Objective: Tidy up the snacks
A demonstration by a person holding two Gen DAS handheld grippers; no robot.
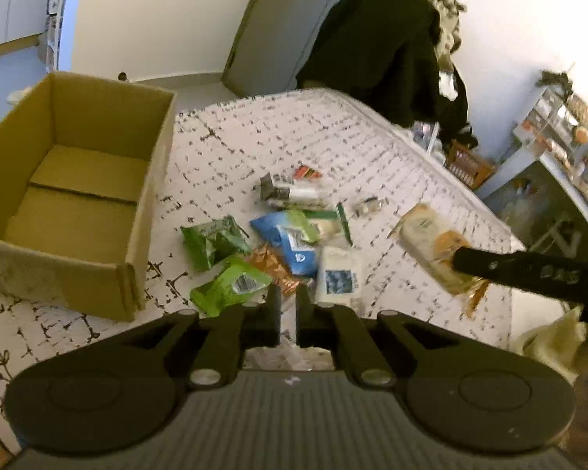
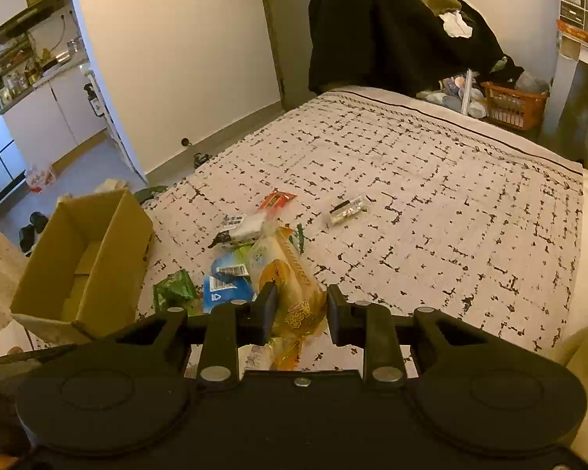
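A pile of snack packets lies on the patterned bedspread (image 1: 294, 137): green packets (image 1: 211, 241), a blue packet (image 1: 290, 243), a white packet with a blue picture (image 1: 339, 278) and a black-and-white packet (image 1: 290, 192). An open cardboard box (image 1: 70, 196) stands at the left, with nothing visible inside. My right gripper (image 2: 300, 305) is shut on a yellow-orange bread packet (image 2: 290, 274), held above the bed; it also shows in the left wrist view (image 1: 431, 246). My left gripper (image 1: 288, 297) hovers just above the pile, jaws nearly together with a narrow gap, nothing in them.
A small clear packet (image 2: 347, 209) and a red-orange packet (image 2: 276, 199) lie apart from the pile. Dark clothes (image 2: 392, 27) hang beyond the bed's far end. An orange basket (image 2: 513, 105) and shelves stand at the right. A doorway opens at the left.
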